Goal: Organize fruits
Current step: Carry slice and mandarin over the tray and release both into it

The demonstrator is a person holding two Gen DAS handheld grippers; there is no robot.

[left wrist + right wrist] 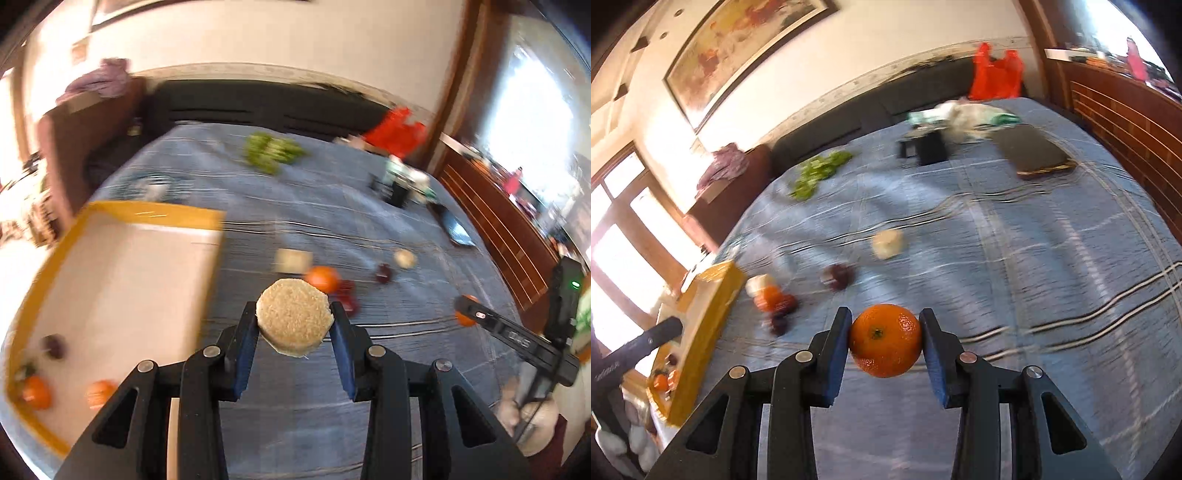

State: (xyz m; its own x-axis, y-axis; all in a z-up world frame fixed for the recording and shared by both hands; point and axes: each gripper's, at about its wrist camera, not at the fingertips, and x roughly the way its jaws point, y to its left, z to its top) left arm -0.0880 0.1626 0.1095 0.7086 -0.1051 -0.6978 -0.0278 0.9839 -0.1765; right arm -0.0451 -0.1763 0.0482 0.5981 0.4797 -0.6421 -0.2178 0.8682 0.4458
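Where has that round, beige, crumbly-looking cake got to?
The round beige crumbly cake is pinched between the blue pads of the left gripper, lifted above the blue striped bedcover, just right of the yellow-rimmed white tray in the left wrist view.

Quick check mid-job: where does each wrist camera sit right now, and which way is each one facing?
Left wrist: on the left gripper, looking down across the blue bedspread; its fingers hold a beige round cake; yellow tray at left.
Right wrist: on the right gripper, facing the headboard; fingers hold an orange.
Shared: bedspread, tray, red bag, green grapes.
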